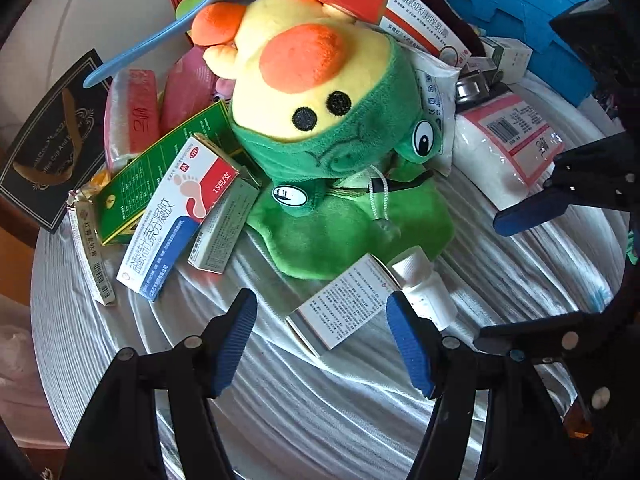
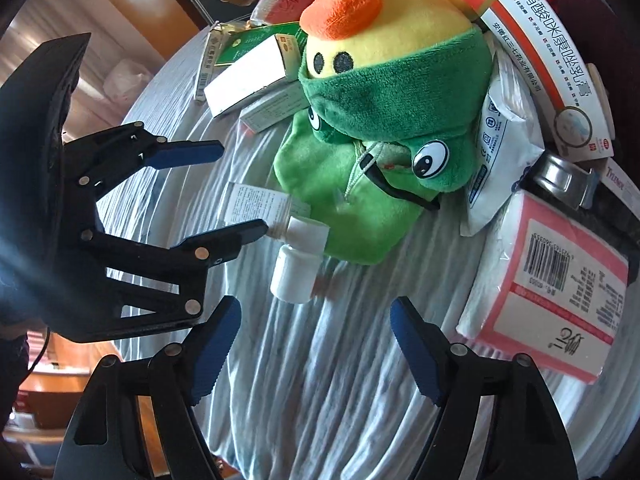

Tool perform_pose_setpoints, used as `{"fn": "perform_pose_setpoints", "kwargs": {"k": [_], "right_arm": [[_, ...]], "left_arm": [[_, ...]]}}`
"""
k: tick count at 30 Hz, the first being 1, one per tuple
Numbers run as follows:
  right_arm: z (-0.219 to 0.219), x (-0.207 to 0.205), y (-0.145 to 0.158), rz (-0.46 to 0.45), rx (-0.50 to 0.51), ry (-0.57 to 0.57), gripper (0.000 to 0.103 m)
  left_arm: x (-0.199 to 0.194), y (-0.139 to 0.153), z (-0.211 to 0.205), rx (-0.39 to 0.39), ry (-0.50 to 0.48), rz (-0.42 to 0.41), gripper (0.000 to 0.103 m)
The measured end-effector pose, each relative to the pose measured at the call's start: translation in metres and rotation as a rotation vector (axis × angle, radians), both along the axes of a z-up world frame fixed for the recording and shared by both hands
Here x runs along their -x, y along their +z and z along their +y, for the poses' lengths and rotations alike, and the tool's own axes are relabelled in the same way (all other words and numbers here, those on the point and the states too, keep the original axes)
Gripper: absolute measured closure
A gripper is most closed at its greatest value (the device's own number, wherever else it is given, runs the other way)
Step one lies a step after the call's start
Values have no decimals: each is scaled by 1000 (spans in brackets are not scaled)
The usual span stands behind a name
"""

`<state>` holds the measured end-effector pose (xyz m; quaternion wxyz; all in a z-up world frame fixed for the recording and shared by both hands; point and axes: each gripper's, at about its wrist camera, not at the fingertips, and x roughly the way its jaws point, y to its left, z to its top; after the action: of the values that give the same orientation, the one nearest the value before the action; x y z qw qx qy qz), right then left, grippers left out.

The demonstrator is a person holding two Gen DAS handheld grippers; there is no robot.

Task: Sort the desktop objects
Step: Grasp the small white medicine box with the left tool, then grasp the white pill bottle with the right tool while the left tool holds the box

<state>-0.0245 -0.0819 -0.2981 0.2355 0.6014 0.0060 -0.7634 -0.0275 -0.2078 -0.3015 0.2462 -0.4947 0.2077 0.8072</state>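
Observation:
A pile of desktop things lies on a white ribbed cloth. A yellow plush toy in a green frog hood sits in the middle. In front of it lie a small white printed box and a white bottle, also seen as the box and the bottle. My left gripper is open around the box's near end; its right pad is by the bottle and its left pad stands clear. My right gripper points down, open and empty, just short of the bottle.
Medicine boxes are stacked left of the toy, with a black paper bag at the table's left rim. A pink tissue pack lies to the right, a red-and-white box and a metal tin behind it.

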Motion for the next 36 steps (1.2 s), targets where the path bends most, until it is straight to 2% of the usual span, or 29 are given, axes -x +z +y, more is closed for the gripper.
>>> {"fn": "perform_pose_setpoints", "kwargs": {"k": [3,9,11,13,14,15,19,22,24,28,29,32,34,36], "right_arm": [[-1,1,-3,-3,-4,-7,25],[-2,3,-13,-24,-14,-21,25],[-2,3,-15,-30,-15,-26,25],[-2,4,-17,-31,-17,-29,25],[-2,4,-17,-32,-17,-31,25],[-2,5,-18,-33,-17,-35,25],[-5,6,-24,-48,-7,-49,25],[-10,9,-29,-61,1,-60,25],[-14,12,-33,-66,4,-63,31],[-24,16,-34,-54,6,-62,35],[-25,16,-33,-60,12,-66,42],[-33,15,-29,-48,10,-58,43],[-38,16,-29,-44,5,-51,48],[-41,17,-31,-46,4,-49,51]], "left_arm": [[-3,-5,1,12,-36,-8,36],[9,-15,4,-3,-49,-29,36],[13,-19,6,-8,-56,-45,47],[16,-20,7,-18,-52,-52,51],[17,-18,6,-39,-47,-61,59],[19,-17,4,-59,-38,-69,63],[21,-11,-8,-86,28,-58,71],[18,-5,-22,-114,101,-42,72],[17,-2,-30,-135,134,-37,72],[18,-3,-35,-124,153,-35,72],[18,-1,-36,-129,155,-30,72],[18,3,-40,-123,174,-8,72],[18,4,-49,-126,202,-11,72],[10,-4,-58,-116,220,-15,72]]}}
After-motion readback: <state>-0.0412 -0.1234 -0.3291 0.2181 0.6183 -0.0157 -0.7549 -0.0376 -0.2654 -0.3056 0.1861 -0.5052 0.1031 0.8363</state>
